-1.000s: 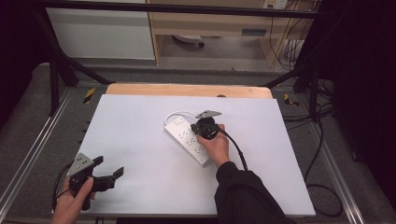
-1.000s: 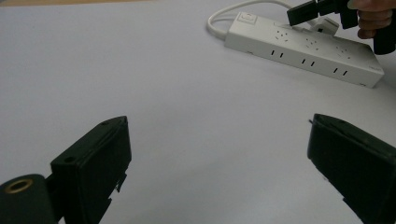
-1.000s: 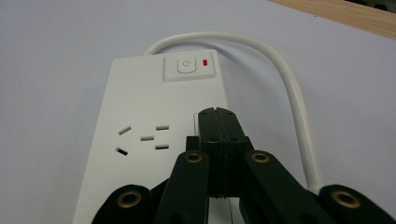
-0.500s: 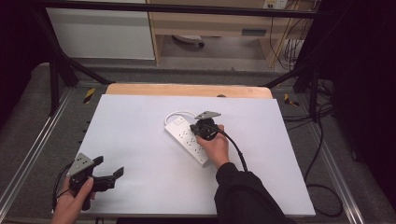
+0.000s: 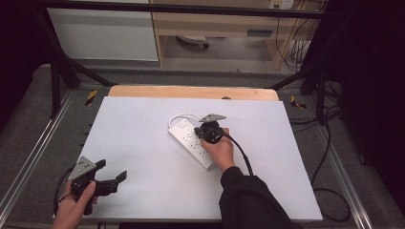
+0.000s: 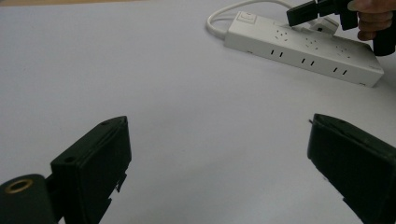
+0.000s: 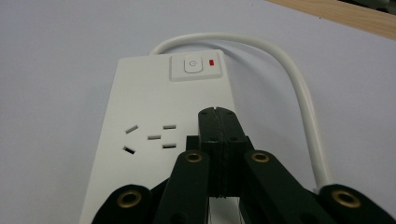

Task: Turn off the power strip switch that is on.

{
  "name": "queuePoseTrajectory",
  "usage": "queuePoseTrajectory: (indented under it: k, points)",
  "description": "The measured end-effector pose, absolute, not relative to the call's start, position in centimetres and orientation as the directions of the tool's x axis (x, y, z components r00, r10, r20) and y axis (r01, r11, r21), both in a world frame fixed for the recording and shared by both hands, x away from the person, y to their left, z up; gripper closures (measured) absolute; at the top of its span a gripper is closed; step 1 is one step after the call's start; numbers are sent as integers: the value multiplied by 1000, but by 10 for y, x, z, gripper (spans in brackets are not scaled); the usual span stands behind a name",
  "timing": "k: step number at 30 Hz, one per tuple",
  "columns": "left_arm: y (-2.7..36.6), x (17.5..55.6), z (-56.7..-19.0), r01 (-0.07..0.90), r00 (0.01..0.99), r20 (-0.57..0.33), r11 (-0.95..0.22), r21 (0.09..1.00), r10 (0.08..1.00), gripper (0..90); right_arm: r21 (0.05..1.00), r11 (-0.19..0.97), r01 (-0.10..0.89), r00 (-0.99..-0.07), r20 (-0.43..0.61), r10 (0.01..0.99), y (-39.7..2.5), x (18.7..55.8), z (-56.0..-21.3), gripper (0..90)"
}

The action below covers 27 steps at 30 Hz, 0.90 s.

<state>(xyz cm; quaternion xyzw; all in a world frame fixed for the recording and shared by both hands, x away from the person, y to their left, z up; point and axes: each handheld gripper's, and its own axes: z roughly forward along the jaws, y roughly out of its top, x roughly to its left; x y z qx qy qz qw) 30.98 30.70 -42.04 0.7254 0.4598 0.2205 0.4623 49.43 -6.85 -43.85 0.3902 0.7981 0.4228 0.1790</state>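
A white power strip (image 5: pixel 191 143) lies slantwise mid-table, its white cord (image 5: pixel 182 116) looping off the far end. My right gripper (image 5: pixel 198 130) hovers low over the strip's far end, jaws pressed together with nothing between them. In the right gripper view the shut tips (image 7: pixel 217 114) sit just short of the strip's switch button (image 7: pixel 192 65), beside a red indicator (image 7: pixel 213 62), with sockets (image 7: pixel 148 137) to the left. My left gripper (image 5: pixel 113 172) rests at the near left corner, open and empty. In the left gripper view, the power strip (image 6: pixel 299 49) and the right gripper (image 6: pixel 303 13) show beyond its wide-apart jaws.
The white tabletop (image 5: pixel 143 138) has a wooden strip (image 5: pixel 191 92) along its far edge. Black frame legs (image 5: pixel 57 71) and metal rails (image 5: pixel 33 143) flank the table. Cables (image 5: pixel 325 157) trail on the floor at the right.
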Motion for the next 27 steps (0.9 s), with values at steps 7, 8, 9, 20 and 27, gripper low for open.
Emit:
queuePoseTrajectory:
  k: [7, 8, 9, 20, 27]
  points:
    - [307, 310, -420, 463, 481, -103, -152, 873, 871, 61, 815, 339, 471, -632, 43, 774, -68, 494, -439, 900]
    - [307, 310, -420, 463, 480, -102, -153, 873, 871, 61, 814, 339, 471, -632, 43, 774, -68, 494, -439, 900]
    - [307, 310, -421, 465, 480, -103, -152, 872, 871, 61, 815, 339, 471, -632, 43, 774, -68, 494, -439, 900]
    - [307, 310, -421, 464, 482, -98, -158, 872, 871, 61, 813, 342, 472, -631, 41, 774, -68, 494, -439, 900]
    - [306, 310, -421, 464, 483, -97, -160, 871, 870, 61, 810, 340, 478, -630, 46, 775, -68, 493, -440, 900]
